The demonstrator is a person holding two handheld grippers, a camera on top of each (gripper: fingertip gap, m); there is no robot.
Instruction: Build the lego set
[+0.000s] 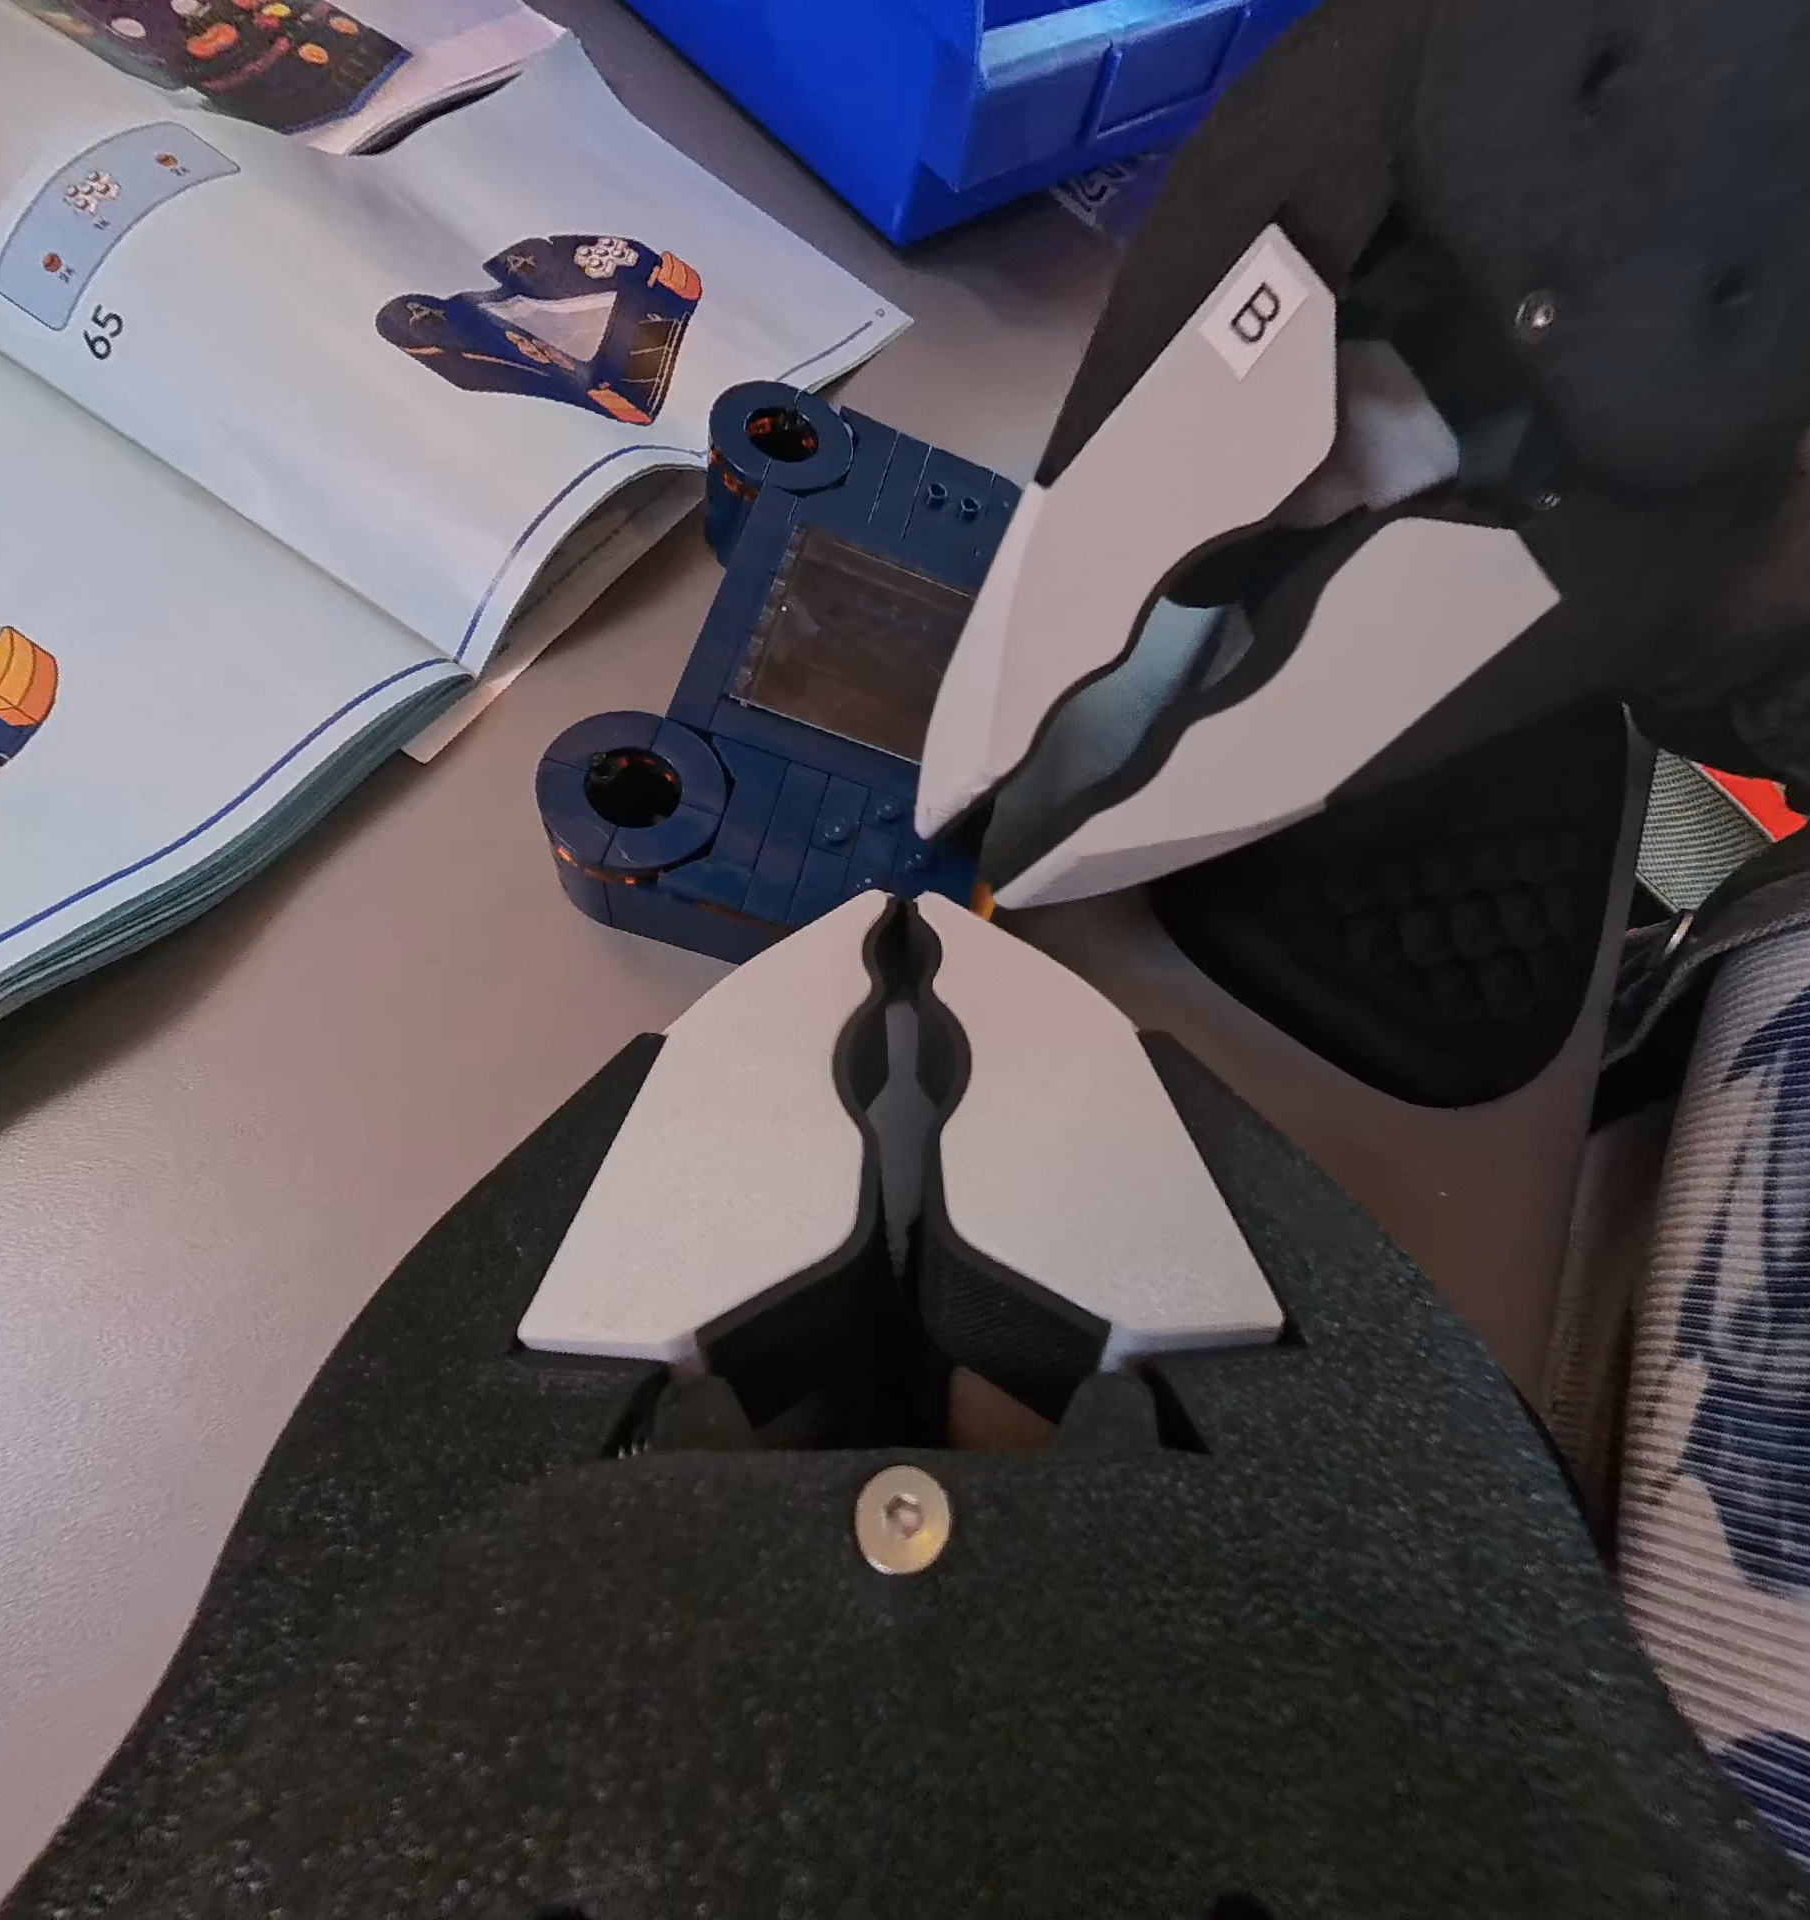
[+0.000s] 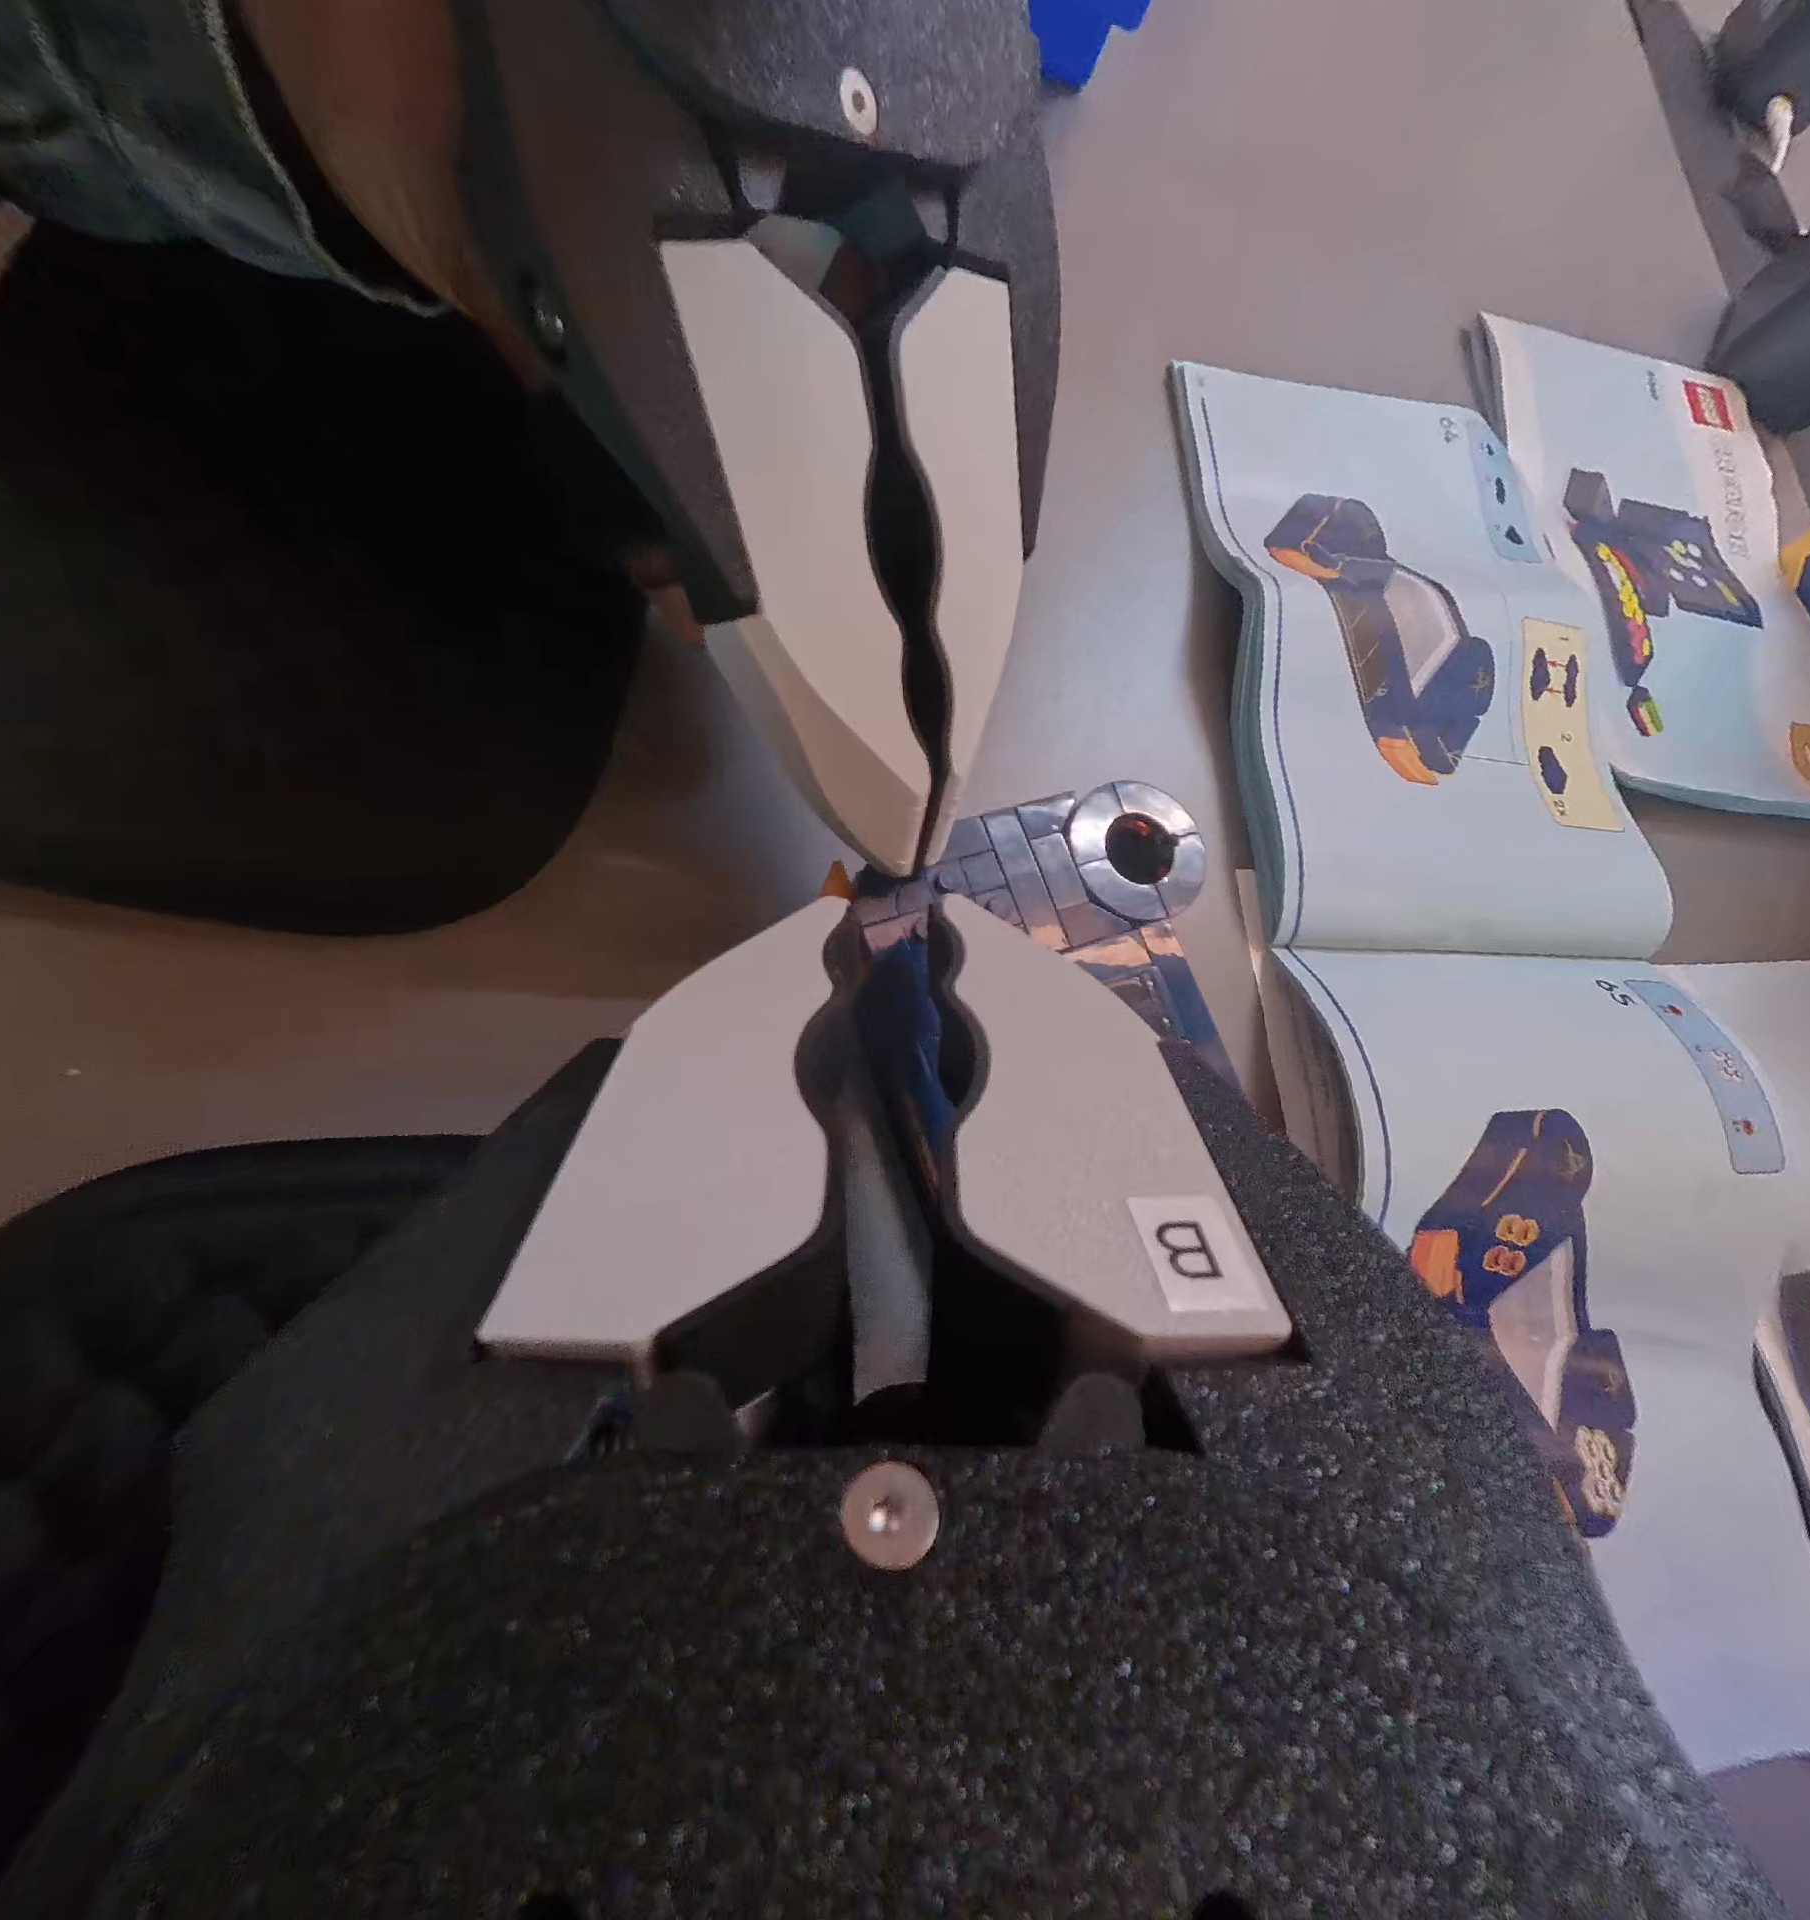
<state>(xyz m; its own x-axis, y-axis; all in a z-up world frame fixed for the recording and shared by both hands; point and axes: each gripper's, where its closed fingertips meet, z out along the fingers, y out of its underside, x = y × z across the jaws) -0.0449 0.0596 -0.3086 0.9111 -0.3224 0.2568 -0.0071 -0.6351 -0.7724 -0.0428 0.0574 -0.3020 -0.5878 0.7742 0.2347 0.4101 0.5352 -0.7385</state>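
- Lego model [image 1: 776,665], dark blue w/ two round wheel-arch rings and a clear windscreen panel, sits flat on the desk [image 1: 257,1195], just beside the open instruction booklet [image 1: 257,468].
- Left gripper [image 1: 901,914]: fingers pressed nearly together at the tips, only a sliver of gap; tips at the model's near edge. Can't tell if a small piece is pinched there.
- Right gripper [image 2: 896,914]: fingers slightly apart, tips over the model's studded corner; a dark blue part of the model shows between them, but can't tell if they clamp it. Small orange bit [image 2: 835,881] shows right at the tips.
- Both grippers meet tip to tip at the same corner, so the step looks like seating a small piece there.
- To do it well, IMO: one gripper braces the model so it can't slide on the desk, the other presses straight down over the studs, no tilt.
- Check vs. the booklet page for orientation before pressing.
- Risk: sideways push skids the model or pops off nearby tiles.
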